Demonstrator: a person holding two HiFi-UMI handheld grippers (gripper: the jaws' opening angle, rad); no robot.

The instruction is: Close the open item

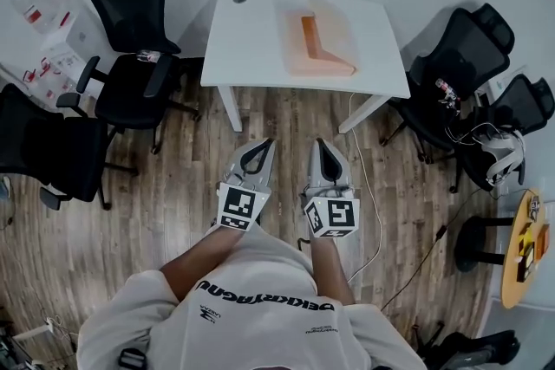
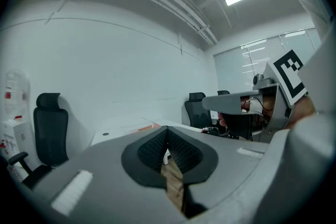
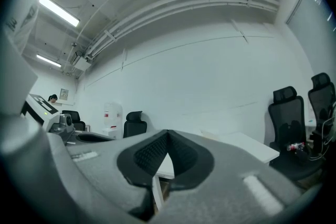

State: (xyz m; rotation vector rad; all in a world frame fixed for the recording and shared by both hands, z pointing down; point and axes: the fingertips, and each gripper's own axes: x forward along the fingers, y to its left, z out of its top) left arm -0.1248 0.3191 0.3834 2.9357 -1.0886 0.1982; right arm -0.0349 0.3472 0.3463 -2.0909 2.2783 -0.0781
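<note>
An orange box (image 1: 323, 42) lies open on the white table (image 1: 251, 48), its lid raised at the left and a translucent sheet around it. In the head view both grippers hang low in front of the person, over the wooden floor and well short of the table. The left gripper (image 1: 264, 143) is shut with nothing in it, and so is the right gripper (image 1: 322, 143) beside it. The left gripper view has its jaws (image 2: 167, 132) pressed together, with the table (image 2: 118, 132) and an orange edge of the box (image 2: 149, 125) beyond. The right gripper (image 3: 167, 136) points at the table's corner (image 3: 252, 145).
Black office chairs stand left of the table (image 1: 134, 30) and right of it (image 1: 460, 65). A white cable (image 1: 368, 186) runs over the floor by the table's right leg. A round yellow side table (image 1: 525, 247) is at the far right, a water dispenser (image 1: 52, 22) at the far left.
</note>
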